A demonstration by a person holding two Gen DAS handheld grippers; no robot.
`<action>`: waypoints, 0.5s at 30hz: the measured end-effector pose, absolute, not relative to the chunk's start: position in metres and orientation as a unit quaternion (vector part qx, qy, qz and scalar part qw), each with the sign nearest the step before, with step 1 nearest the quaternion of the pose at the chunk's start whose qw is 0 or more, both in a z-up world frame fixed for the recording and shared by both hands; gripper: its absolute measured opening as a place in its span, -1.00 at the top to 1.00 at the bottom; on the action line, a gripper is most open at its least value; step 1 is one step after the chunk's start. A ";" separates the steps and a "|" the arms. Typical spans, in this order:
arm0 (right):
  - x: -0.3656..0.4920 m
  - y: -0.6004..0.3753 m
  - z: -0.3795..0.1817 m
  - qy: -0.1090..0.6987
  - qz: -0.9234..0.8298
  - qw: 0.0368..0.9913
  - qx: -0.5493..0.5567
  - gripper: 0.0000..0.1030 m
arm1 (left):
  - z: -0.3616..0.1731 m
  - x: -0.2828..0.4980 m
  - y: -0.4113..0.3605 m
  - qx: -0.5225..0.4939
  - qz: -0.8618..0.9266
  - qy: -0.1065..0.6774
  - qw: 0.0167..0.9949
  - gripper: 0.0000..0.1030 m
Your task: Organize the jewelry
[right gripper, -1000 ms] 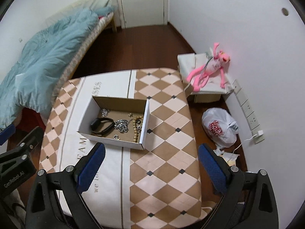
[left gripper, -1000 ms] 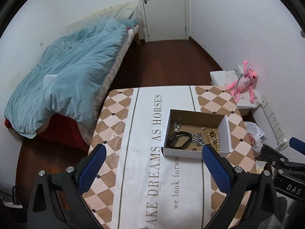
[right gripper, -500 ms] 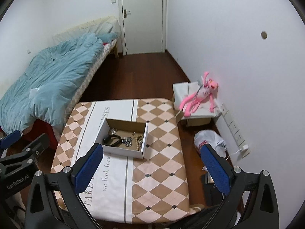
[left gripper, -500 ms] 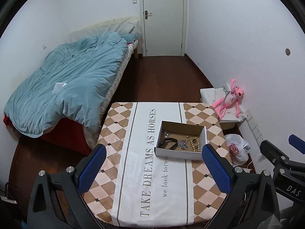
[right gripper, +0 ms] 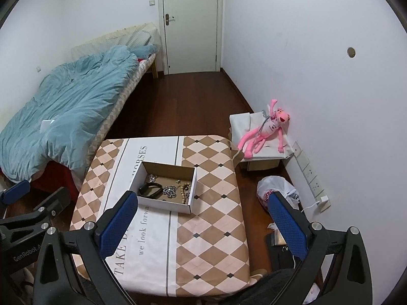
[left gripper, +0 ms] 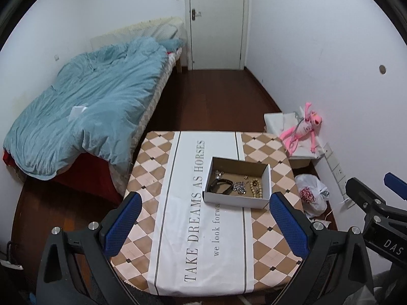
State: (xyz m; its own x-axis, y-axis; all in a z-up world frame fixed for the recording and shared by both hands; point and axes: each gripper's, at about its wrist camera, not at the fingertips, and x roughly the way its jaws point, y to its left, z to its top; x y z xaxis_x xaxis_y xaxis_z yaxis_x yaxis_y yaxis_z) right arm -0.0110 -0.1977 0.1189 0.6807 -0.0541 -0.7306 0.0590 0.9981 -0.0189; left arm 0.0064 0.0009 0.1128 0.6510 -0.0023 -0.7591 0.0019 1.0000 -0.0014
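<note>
Here the shallow white cardboard box with a brown inside point(left gripper: 237, 189) sits on the table point(left gripper: 178, 228), which is covered by a checked brown-and-cream cloth with a white printed band, and the jewelry lies loose on the box floor. Both the left hand-held gripper point(left gripper: 202, 225) and the right hand-held gripper point(right gripper: 201, 225) hang well above and short of the box, each with its blue-padded fingers spread wide and nothing between them. Inside, a black oval band point(right gripper: 150, 189) lies flat at the left, its long axis running roughly along the box's length; it looks stiff enough to pinch across one side of the loop. A heap of silver chain point(right gripper: 170, 191) just beside it would likely be limp and slippery, so a grasp through the bulk of the pile seems safer than at a stray end. A string of pale wooden beads point(right gripper: 185, 192) lies at the right, running front to back, near the wall; it should be light and floppy. A smaller silver piece point(right gripper: 152, 178) rests toward the far wall, too small to make out.
</note>
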 end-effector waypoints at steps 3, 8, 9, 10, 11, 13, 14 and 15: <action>0.006 -0.200 0.110 0.413 -0.033 0.910 0.005 -1.00 | 0.105 0.022 -0.001 0.002 0.000 0.437 0.899 -0.99; 0.034 -0.202 0.097 0.435 -0.035 0.900 0.005 -1.00 | 0.095 0.051 -0.005 0.012 -0.002 0.461 0.887 -0.99; 0.040 -0.203 0.095 0.439 -0.035 0.898 0.005 -1.00 | 0.094 0.056 -0.005 0.014 0.000 0.465 0.885 -0.99; 0.045 -0.203 0.093 0.442 -0.036 0.896 0.003 -1.00 | 0.092 0.060 -0.005 0.015 -0.001 0.467 0.884 -0.99; 0.053 -0.204 0.090 0.446 -0.037 0.894 0.002 -1.00 | 0.091 0.065 -0.005 0.016 -0.002 0.470 0.882 -0.99; 0.064 -0.202 0.085 0.454 -0.039 0.890 -0.002 -1.00 | 0.088 0.076 -0.006 0.020 -0.002 0.476 0.879 -0.99; 0.069 -0.202 0.083 0.458 -0.038 0.888 -0.003 -1.00 | 0.086 0.080 -0.006 0.022 -0.003 0.478 0.878 -0.99; 0.076 -0.201 0.079 0.463 -0.037 0.885 -0.003 -1.00 | 0.084 0.084 -0.006 0.023 -0.001 0.482 0.876 -0.99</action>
